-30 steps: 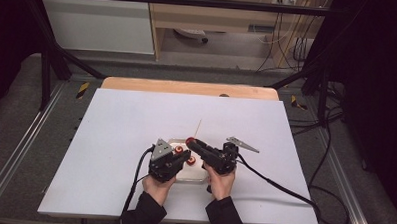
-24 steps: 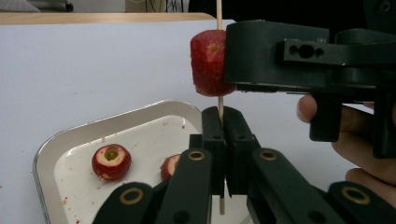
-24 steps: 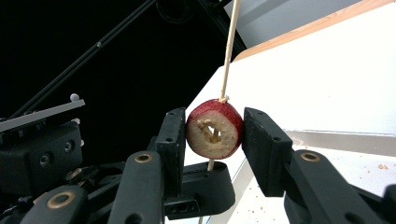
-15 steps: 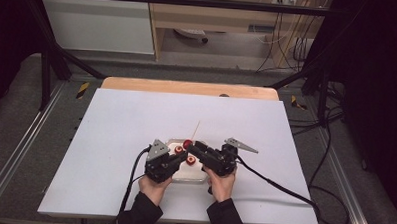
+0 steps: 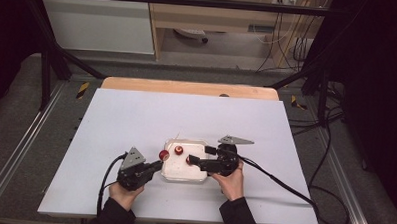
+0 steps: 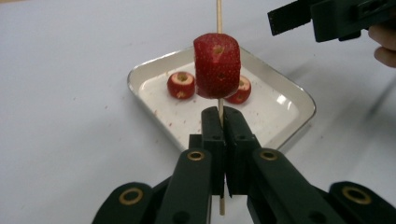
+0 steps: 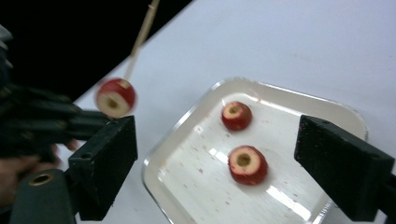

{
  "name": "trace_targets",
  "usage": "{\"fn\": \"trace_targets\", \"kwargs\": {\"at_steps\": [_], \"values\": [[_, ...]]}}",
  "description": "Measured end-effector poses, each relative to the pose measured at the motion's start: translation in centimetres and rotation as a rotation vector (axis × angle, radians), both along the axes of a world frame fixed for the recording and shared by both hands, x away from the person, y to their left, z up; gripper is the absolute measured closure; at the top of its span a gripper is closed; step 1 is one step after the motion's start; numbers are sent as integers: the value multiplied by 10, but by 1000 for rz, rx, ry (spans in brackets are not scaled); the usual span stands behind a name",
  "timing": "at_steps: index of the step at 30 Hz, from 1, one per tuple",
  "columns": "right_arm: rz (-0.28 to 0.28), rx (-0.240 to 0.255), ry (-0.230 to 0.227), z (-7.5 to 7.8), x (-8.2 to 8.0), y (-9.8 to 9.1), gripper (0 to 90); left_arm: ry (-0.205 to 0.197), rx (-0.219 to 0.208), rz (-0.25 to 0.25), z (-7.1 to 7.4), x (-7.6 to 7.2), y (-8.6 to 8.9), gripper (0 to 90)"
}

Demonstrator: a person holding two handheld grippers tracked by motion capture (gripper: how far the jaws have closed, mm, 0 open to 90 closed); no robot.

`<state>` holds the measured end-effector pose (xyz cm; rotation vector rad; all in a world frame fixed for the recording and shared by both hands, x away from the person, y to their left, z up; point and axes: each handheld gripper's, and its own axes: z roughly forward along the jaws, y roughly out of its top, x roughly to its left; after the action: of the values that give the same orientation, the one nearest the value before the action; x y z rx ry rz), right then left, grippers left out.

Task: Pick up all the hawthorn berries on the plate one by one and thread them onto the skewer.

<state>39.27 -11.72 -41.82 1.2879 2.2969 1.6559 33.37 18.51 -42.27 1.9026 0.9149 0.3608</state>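
Note:
My left gripper sits left of the white tray, shut on a thin wooden skewer. A red strawberry piece is threaded on the skewer just above the jaws, also seen as the skewered piece and the skewered piece. Two more cored strawberry pieces lie in the tray. My right gripper hovers over the tray's right side. Its jaws have just been opening and now stand wide, my right gripper pressing on nothing.
The tray rests near the front middle of a white tabletop. A wooden board edge runs along the table's far side. Black cables trail from both grippers toward the front and right.
My left gripper has moved left, away from the tray, carrying the skewer and its strawberry piece. The right gripper stayed over the tray and its jaws opened.

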Motion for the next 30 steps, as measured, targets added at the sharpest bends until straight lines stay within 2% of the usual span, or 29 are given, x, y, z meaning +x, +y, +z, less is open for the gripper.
{"fn": "trace_targets", "kwargs": {"at_steps": [6, 8, 11, 13, 17, 20, 26, 30], "values": [[93, -216, 10, 7, 13, 18, 160, 7, 44, -24, -3, -7, 17, 881], [128, -301, 25, 9, 19, 25, 183, 14, 39, -30, -3, -8, 21, 880], [188, -456, 58, 11, 29, 35, 218, 11, 61, -37, -5, -8, 22, 880], [222, -527, 84, 11, 33, 41, 251, 14, 72, -45, -7, -8, 23, 880], [267, -578, 128, 9, 42, 49, 329, 18, 75, -48, -8, -7, 23, 880], [282, -599, 144, 5, 48, 54, 374, 18, 75, -50, -8, -7, 24, 880], [311, -650, 151, -1, 56, 64, 459, 26, 77, -45, -9, -5, 25, 880], [317, -666, 168, 0, 60, 65, 509, 28, 80, -46, -10, -5, 25, 880]]}}
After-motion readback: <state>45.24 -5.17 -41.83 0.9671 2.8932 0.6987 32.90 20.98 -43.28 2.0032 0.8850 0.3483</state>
